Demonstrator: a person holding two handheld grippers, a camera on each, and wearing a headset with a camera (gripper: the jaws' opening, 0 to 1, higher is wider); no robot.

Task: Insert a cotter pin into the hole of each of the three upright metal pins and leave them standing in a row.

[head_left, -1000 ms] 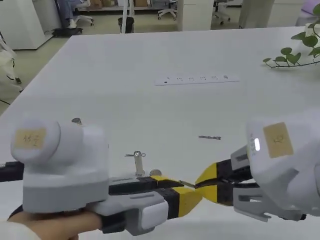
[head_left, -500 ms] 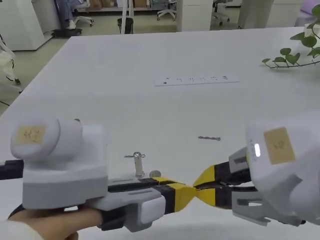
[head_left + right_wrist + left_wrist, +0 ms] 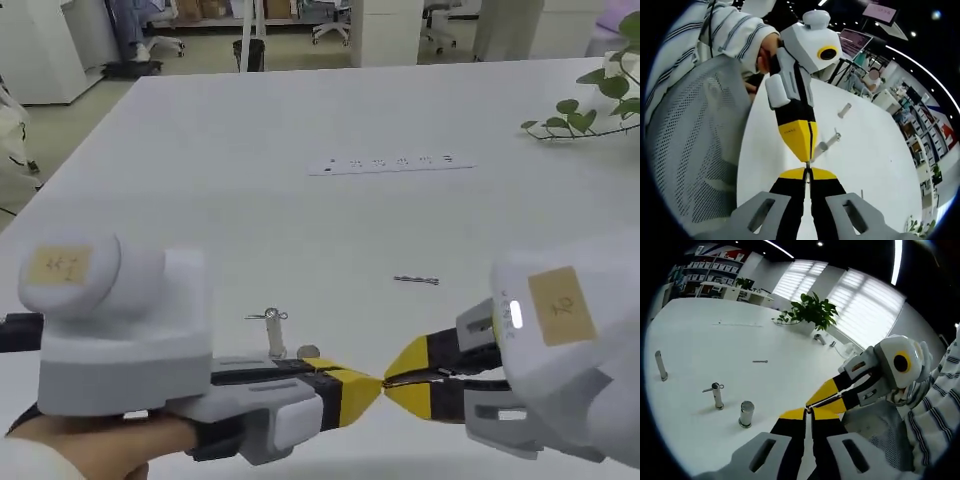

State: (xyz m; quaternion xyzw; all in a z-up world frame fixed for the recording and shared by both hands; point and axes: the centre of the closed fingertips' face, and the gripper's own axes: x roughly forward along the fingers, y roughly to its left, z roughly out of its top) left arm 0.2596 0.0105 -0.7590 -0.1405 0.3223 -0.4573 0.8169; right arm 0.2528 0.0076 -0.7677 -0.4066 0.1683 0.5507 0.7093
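Left tool [image 3: 362, 386] closed | right tool [image 3: 398, 382] closed, tips touching | white table [image 3: 300, 210] | office [image 3: 150, 30] beyond

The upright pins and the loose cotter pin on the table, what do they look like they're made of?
The upright pins look like steel: grey, smooth round sides with bright glints, possibly plated. The loose cotter pin looks like thin grey wire, probably metal too; it is too small to judge its finish.
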